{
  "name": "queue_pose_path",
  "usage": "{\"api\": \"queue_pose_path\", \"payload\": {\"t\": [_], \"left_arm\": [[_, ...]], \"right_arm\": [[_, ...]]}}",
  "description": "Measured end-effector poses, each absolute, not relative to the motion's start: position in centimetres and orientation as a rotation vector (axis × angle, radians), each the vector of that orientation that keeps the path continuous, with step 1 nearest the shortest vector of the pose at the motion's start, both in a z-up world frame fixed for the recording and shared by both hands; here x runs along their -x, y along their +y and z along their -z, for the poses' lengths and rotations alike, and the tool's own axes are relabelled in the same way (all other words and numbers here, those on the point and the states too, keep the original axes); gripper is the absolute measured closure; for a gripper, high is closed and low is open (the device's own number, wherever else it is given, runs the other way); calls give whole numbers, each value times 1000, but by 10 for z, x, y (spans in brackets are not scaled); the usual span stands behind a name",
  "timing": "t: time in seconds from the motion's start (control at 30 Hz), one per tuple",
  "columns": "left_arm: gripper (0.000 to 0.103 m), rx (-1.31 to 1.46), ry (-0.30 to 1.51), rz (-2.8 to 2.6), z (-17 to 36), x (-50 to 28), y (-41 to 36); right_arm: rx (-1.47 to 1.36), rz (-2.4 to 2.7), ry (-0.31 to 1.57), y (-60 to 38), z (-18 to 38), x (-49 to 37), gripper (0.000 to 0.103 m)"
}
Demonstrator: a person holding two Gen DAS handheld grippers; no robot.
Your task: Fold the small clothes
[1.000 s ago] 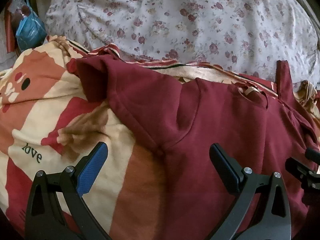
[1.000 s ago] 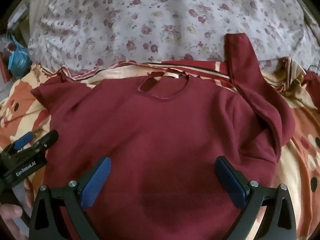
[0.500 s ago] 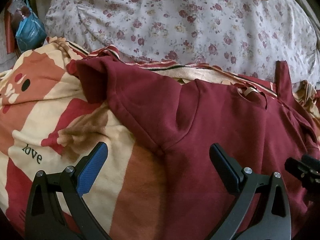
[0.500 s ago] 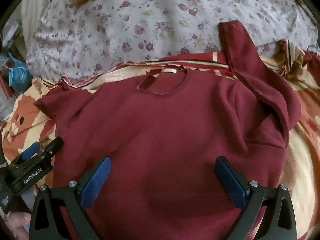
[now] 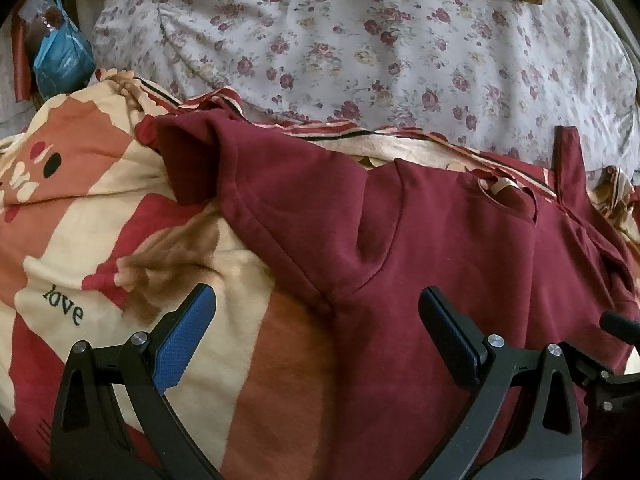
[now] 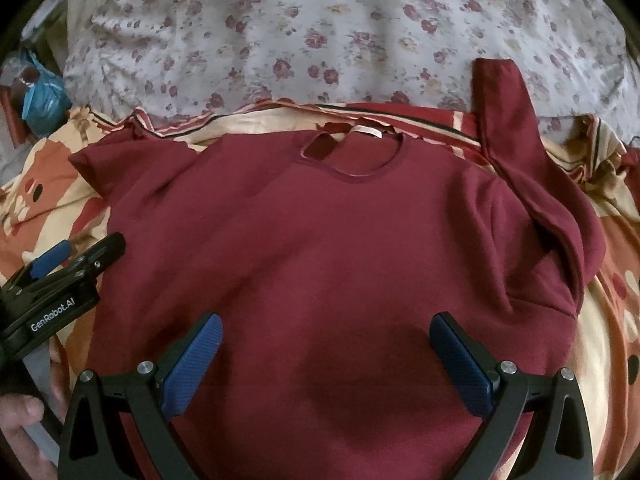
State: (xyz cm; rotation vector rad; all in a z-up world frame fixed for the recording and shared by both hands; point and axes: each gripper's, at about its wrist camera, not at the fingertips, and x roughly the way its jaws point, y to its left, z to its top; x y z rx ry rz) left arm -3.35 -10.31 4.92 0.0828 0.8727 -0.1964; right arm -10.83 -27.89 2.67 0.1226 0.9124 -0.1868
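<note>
Maroon sweatshirt [image 6: 320,248] lies front-up on patterned blanket [image 5: 120,220] on the bed, neckline [image 6: 352,152] toward floral duvet [image 6: 320,32]. Body approx. flat and spread.

Change vs 1 s ago: right-wrist view has pulled back/up; more of the shirt in frame, neckline lower in picture. Left-wrist view nearly unchanged. Shirt itself hasn't shifted. Reads as repositioning, not a fold step.

Left tool [image 5: 316,320]: jaws wide apart, nothing between, hovering over left armpit seam at shirt's edge. Right tool [image 6: 324,344]: jaws wide apart, empty, above lower chest. Left tool also visible in right view [image 6: 60,276], beside left sleeve [image 6: 120,164].

Sleeves: left one bunched, short-looking; right sleeve [image 6: 520,152] thrown up, cuff reaching onto duvet, w/ a fold at shoulder.

Judgement: spreading done, no fold made yet. Prob. next = take sleeves/sides inward. Right sleeve needs straightening first or the fold comes out lumpy.
</note>
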Motion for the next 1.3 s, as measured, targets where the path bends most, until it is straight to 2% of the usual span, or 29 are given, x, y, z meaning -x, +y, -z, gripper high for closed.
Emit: {"api": "queue_pose_path", "payload": {"t": [0.63,0.97,1.3], "left_arm": [[1,-88,875,172,-49,27,-93],[1,118,901,42,-52,2,-27],[1,203,928,53,-67,-8,-12]], "right_arm": [[-136,140,930,-268,-28,99,0],[-148,79,864,-254,-38,89,0],[-65,-6,866,-226,-47,68,1]]}}
